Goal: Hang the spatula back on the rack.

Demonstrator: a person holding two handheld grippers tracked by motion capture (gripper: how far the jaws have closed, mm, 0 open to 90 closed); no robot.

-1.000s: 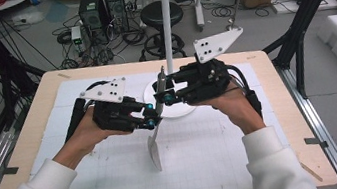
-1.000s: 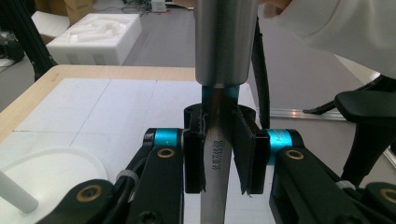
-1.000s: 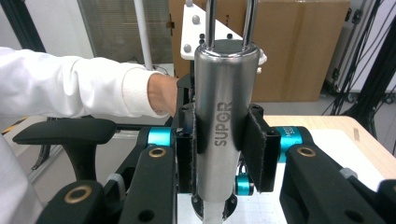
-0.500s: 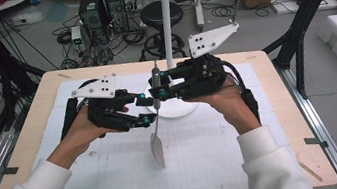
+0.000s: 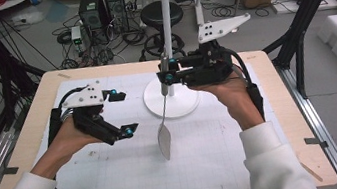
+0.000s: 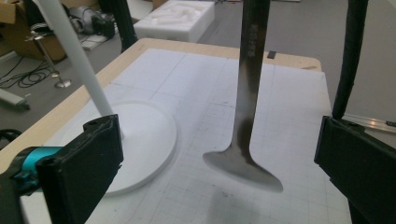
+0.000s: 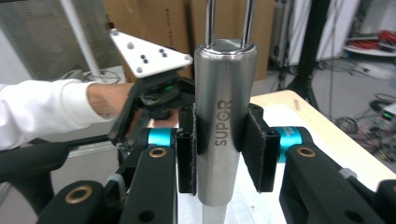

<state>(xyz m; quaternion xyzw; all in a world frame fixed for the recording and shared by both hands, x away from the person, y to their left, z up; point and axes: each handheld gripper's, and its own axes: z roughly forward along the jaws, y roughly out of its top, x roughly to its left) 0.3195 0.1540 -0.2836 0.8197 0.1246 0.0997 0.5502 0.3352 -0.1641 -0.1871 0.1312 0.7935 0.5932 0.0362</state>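
A steel spatula hangs blade down over the white mat, its blade [image 5: 164,141] just above the mat. My right gripper [image 5: 166,77] is shut on its round steel handle [image 7: 223,126], with both pads pressed on it. My left gripper [image 5: 124,111] sits to the left of the spatula, well apart from it. Its jaws have just been opening and now stand wide. In the left gripper view the shaft and blade [image 6: 243,164] hang ahead between the two fingers [image 6: 79,172], touching neither.
A white stand with a round base [image 5: 151,102] and a tall pole [image 5: 168,18] rises just behind the spatula. The gridded mat [image 5: 208,169] covers the wooden table [image 5: 282,123]. Black frame posts flank the table; cables and boxes lie on the floor beyond.
My left gripper has let go of the spatula, opened wide and drawn away to the left and slightly down. The right gripper keeps the handle, nearly still.
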